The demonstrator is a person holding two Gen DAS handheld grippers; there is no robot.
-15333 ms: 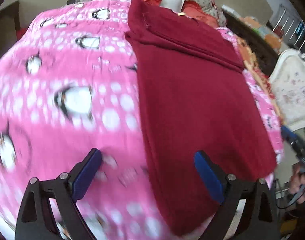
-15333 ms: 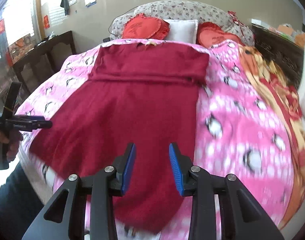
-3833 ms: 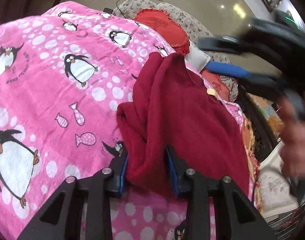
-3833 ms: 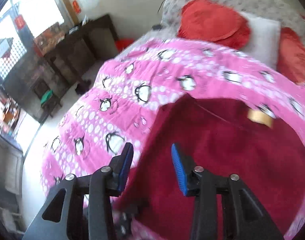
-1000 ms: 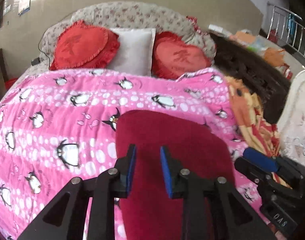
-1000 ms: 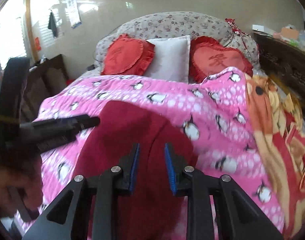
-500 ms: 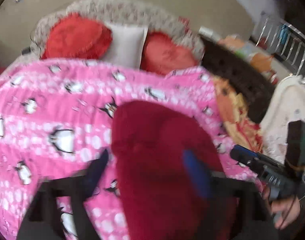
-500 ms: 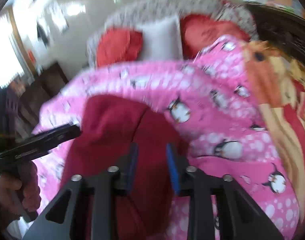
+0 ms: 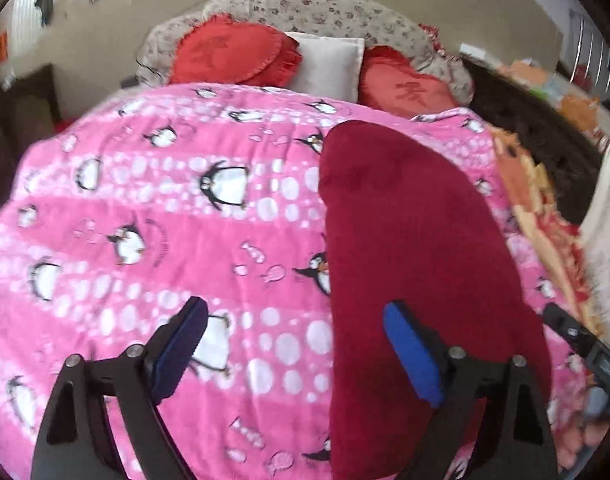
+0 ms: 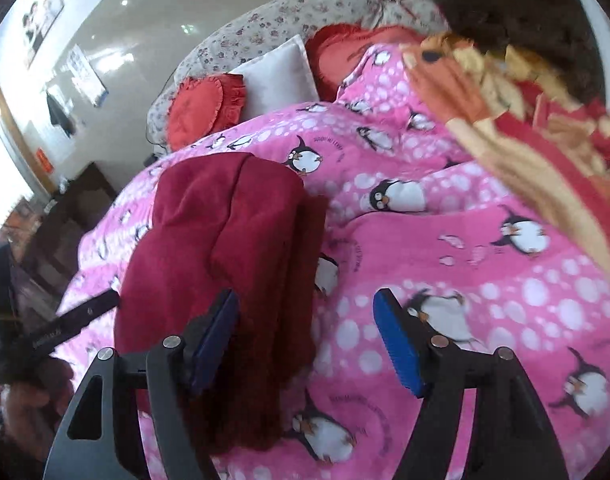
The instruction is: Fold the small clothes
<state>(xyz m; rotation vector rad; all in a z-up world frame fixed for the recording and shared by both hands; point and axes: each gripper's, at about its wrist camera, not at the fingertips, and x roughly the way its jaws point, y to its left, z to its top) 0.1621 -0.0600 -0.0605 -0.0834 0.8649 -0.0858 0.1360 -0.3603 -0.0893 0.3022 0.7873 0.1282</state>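
A dark red garment (image 9: 417, 248) lies folded into a long narrow strip on the pink penguin blanket (image 9: 153, 216). It also shows in the right wrist view (image 10: 225, 248), doubled over with a ridge down its middle. My left gripper (image 9: 295, 344) is open and empty over the garment's left edge, near its close end. My right gripper (image 10: 305, 336) is open and empty over the garment's right edge, its left finger above the cloth. The left gripper's tip (image 10: 85, 312) shows at the garment's far side.
Two red heart cushions (image 9: 229, 54) and a white pillow (image 9: 329, 64) lie at the floral headboard. An orange patterned blanket (image 10: 525, 120) lies along the bed's right side. Dark furniture (image 10: 65, 216) stands left of the bed.
Both grippers were shut on the red garment a second ago. Both have opened wide and let it go, and it now lies flat on the blanket.
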